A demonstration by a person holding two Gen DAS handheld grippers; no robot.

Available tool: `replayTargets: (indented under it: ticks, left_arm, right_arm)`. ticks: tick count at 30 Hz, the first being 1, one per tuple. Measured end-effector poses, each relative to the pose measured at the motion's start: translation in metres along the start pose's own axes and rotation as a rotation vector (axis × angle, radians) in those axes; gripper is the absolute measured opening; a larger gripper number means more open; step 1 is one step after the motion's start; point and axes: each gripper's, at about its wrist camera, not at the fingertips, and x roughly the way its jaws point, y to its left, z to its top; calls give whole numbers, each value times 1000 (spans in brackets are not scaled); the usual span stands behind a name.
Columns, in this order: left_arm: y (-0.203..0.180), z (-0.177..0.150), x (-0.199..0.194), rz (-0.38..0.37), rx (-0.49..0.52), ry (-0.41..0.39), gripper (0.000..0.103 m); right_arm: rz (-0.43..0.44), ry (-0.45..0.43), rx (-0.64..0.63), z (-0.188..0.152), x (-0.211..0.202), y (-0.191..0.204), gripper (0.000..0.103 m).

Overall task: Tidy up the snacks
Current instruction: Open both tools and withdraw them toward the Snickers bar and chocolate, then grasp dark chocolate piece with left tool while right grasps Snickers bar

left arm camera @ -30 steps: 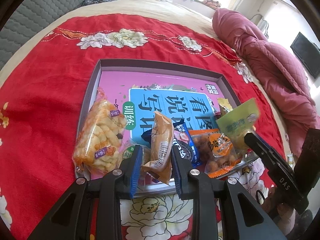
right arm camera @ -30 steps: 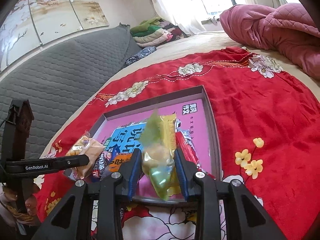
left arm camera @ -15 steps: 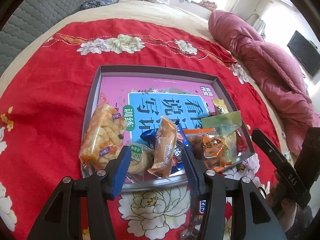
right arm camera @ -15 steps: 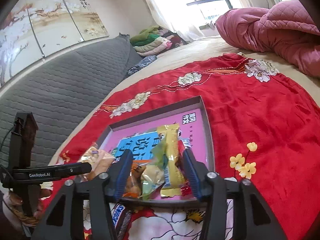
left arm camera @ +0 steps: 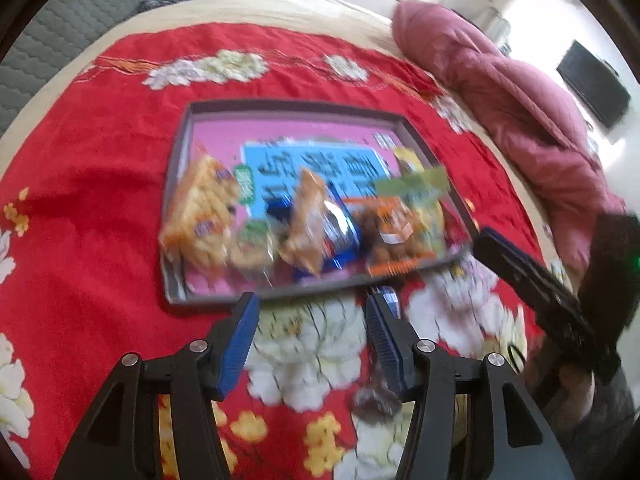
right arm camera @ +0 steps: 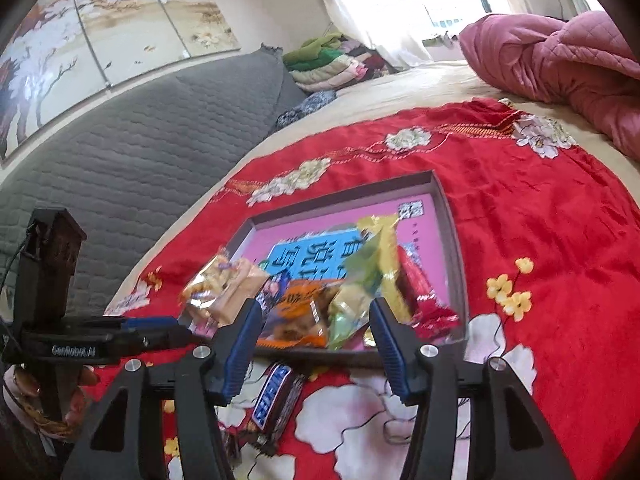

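Left wrist view: blurred, left gripper [left arm camera: 312, 332] spread with nothing between the blue pads, poised over the red flowered cloth [left arm camera: 80, 184] just short of the tray [left arm camera: 176, 216], snack packets [left arm camera: 308, 224] heaped along its near side. Right wrist view: right gripper [right arm camera: 314, 336] spread too, nothing pinched, fingertips at the tray's near rim beside the green packet [right arm camera: 352, 300], chocolate bar [right arm camera: 276, 394] lying on the cloth below.

Black hand-held gripper [left arm camera: 312, 312], blue ribbed pads [left arm camera: 240, 344], silver screws.
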Motion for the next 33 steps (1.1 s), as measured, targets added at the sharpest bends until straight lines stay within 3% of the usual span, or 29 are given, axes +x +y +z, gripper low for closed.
replayTargets:
  ticks: [13,23,30,33]
  left_arm:
    - [-35,-46,3,-53,182,105,58]
    - [-46,-60,23,-114,217,189,58]
    - [-50,-66,38,-126,232,208,57]
    - [-48,-66,43,-142,221,203,57]
  right_arm:
    - [-8,119,-16,-16,6,19,56]
    - [-18,301,-36,-41,40,34,56]
    - [-4,355,-9,-49,62,40,56]
    - [-38,378,-70,-53,72,47,55]
